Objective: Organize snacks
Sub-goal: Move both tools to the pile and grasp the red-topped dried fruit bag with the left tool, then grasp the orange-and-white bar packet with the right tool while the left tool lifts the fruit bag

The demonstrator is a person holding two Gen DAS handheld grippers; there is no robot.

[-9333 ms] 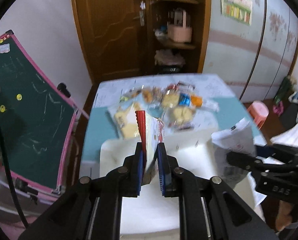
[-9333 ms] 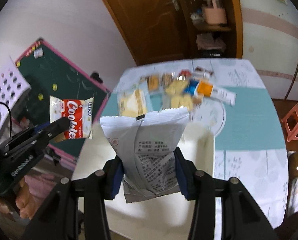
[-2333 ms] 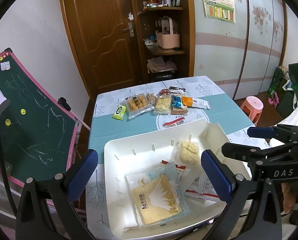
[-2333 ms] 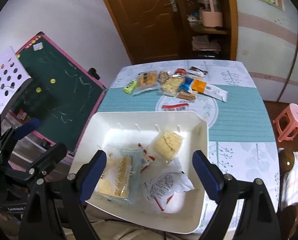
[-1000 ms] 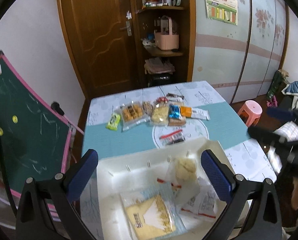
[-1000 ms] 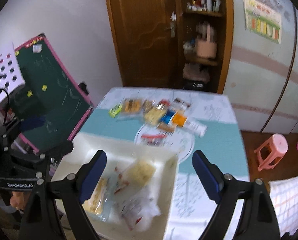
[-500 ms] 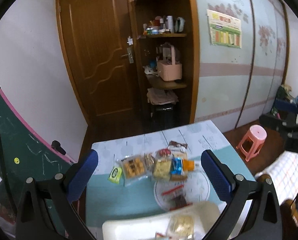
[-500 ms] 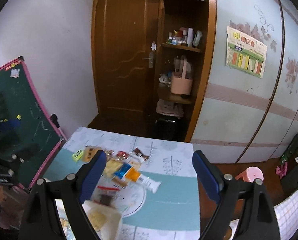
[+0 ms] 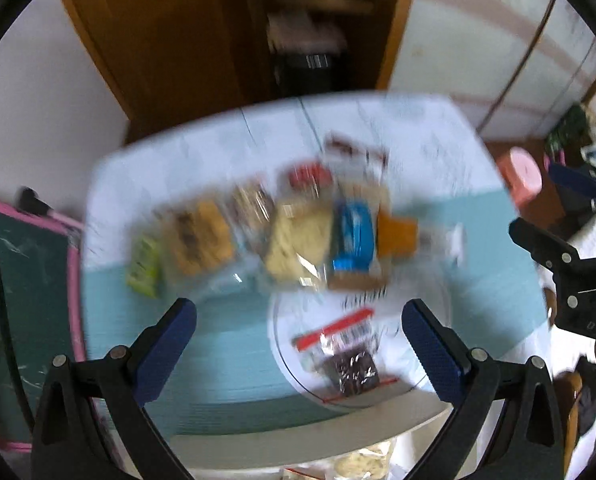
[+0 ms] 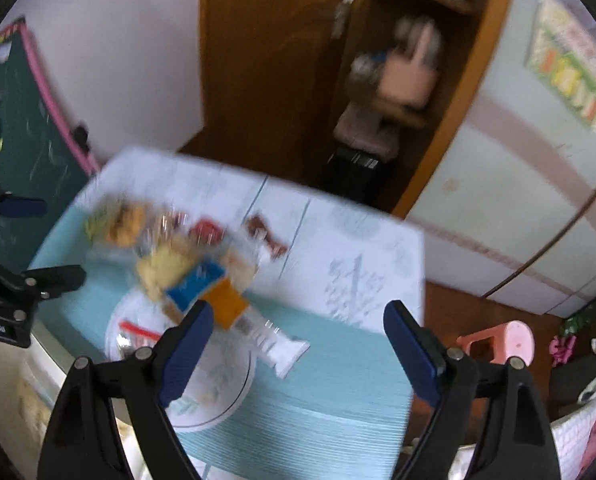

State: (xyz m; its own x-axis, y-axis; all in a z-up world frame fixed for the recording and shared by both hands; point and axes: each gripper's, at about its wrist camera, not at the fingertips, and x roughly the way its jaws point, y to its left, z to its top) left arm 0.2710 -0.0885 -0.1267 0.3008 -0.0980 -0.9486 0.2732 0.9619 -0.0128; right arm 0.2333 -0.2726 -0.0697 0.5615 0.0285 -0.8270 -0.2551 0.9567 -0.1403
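Observation:
Both views are blurred by motion. A row of loose snack packets lies across the table: a green one (image 9: 144, 266), cookie packs (image 9: 202, 236), a blue packet (image 9: 353, 240) and an orange packet (image 9: 395, 234). A dark brownie packet (image 9: 351, 364) with a red strip lies nearer. My left gripper (image 9: 298, 308) hangs open and empty above the cloth, just short of the row and left of the brownie. My right gripper (image 10: 298, 312) is open and empty too, over the table right of the blue packet (image 10: 196, 284), orange packet (image 10: 226, 304) and a long white wrapper (image 10: 276, 340).
The white tray (image 9: 298, 446) with snacks in it shows at the bottom edge. The table (image 10: 337, 392) has a teal and white cloth. A pink stool (image 10: 505, 340) stands on the floor to the right. A green chalkboard (image 9: 22, 276) leans at the left. Door and shelves are behind.
Both views have swung down and closer to the snack row on the table. The tray has slid to the bottom edge of the frames. Both grippers stay open and empty.

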